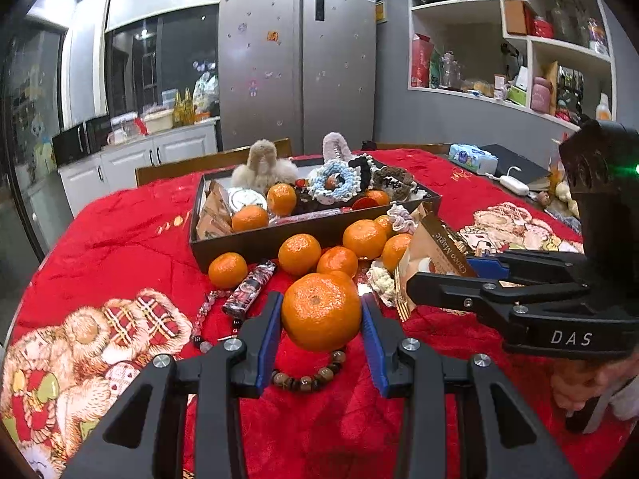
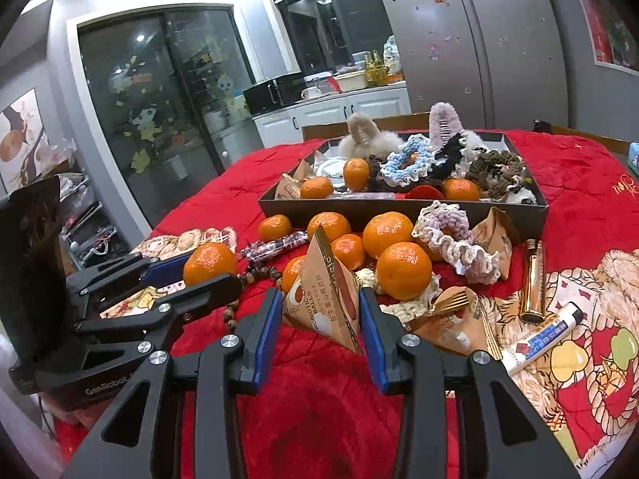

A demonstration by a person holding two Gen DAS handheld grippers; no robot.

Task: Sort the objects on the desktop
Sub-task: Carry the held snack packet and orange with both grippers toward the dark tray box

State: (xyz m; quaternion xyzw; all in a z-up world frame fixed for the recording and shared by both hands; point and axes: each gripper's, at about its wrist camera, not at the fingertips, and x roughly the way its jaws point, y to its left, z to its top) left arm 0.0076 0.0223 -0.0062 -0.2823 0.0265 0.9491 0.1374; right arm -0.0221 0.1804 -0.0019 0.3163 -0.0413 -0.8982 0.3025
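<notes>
Orange mandarin [image 1: 320,311], red cloth [image 1: 120,235], blue-padded black tongs [image 1: 322,315]

On the side of my right gripper [image 1: 441,275], seen from my left wrist camera, I read "DAS". The body of my left gripper [image 2: 191,275], seen from my right wrist camera, says "GenRobot". The tan snack packet [image 2: 329,299] between my right fingers reads "PROBIOTIC", "BALLS" and "Magic"; from my left camera its side shows "Choco Magic".
</notes>
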